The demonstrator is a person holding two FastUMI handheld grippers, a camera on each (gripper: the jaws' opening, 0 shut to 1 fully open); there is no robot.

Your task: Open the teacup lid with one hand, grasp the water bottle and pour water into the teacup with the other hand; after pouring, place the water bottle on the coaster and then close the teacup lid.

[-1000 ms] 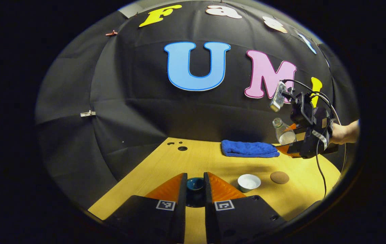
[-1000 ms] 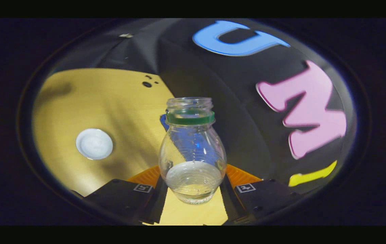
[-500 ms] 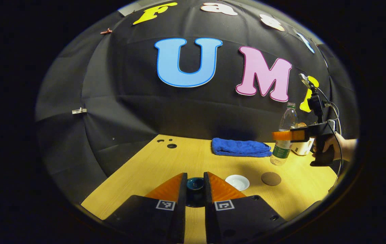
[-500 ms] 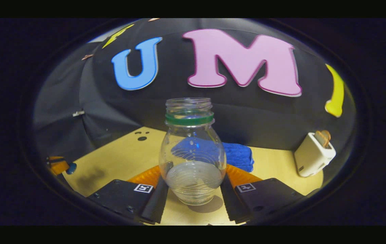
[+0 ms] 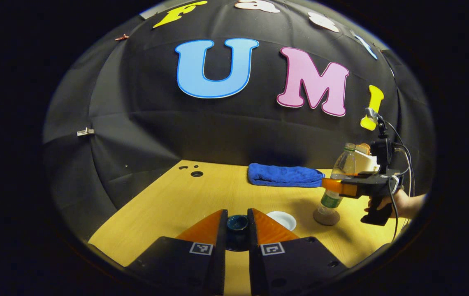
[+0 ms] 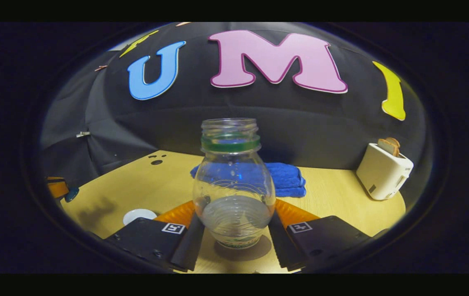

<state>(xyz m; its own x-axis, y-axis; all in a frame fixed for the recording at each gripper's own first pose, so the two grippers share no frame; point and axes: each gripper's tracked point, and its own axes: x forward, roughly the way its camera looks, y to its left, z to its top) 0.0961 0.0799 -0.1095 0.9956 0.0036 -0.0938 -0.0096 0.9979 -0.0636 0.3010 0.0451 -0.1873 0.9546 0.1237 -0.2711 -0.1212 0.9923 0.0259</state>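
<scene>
One bottle point(image 6: 233, 193), one teacup point(image 5: 281, 220), one coaster point(image 5: 326, 218)

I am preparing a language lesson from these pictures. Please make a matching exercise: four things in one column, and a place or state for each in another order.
Things:
1. bottle
2. lid
3. towel
4. teacup

Places or states:
a. folded, near the wall
b. uncovered on the table
c. standing on the coaster
d. between the left gripper fingers

Pairs: 1-c, 2-d, 3-a, 4-b

Both views sit low, facing the wall (sharing the towel point(image 5: 284, 175)).
</scene>
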